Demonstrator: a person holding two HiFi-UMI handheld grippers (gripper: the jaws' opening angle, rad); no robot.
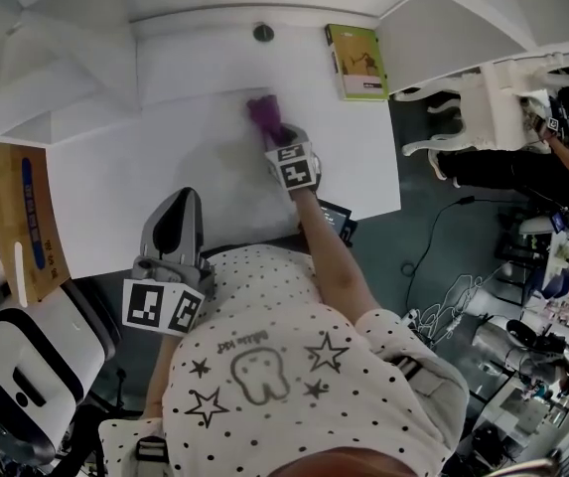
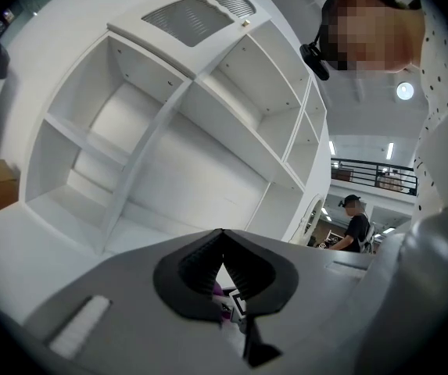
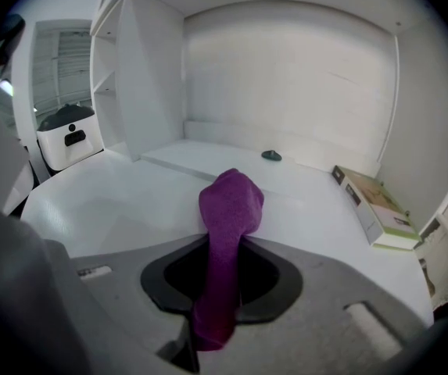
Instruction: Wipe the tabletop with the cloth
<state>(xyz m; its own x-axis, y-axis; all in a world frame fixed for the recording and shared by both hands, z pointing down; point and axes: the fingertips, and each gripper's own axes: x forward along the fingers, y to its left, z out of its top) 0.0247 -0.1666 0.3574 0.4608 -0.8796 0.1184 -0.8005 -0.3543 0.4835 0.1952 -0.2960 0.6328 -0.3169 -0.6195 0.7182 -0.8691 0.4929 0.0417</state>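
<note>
Since one tool is enough for wiping, the right gripper (image 3: 225, 244) is doing all the holding. Its fingers are pinching the purple cloth (image 3: 230, 201) between them, open only by the thickness of the fabric. The cloth is being gripped along its middle, so a rounded bunch is sticking out past the fingertips. That bunch, and not the hard jaws, appears to be what is meeting the white tabletop (image 1: 185, 167). The bunch is sitting toward the far part of the surface, which suggests the back of the table is the area being worked.

Well ahead of the fingertips, near the back wall, a small dark round fitting (image 3: 271, 155) is lying on the surface. Off to the right of the fingers a green-and-white box (image 3: 376, 205) is lying flat. Both are standing apart from the cloth, but I judge the box is the likelier thing for a wide stroke to catch.

The left gripper (image 2: 222, 234) is holding nothing, with its fingers brought together tip to tip. It is hanging back by the person's body at the near edge of the table and pointing up toward the empty white shelving (image 2: 169, 131). It is probably parked there so the wiping arm has the whole surface to itself.
</note>
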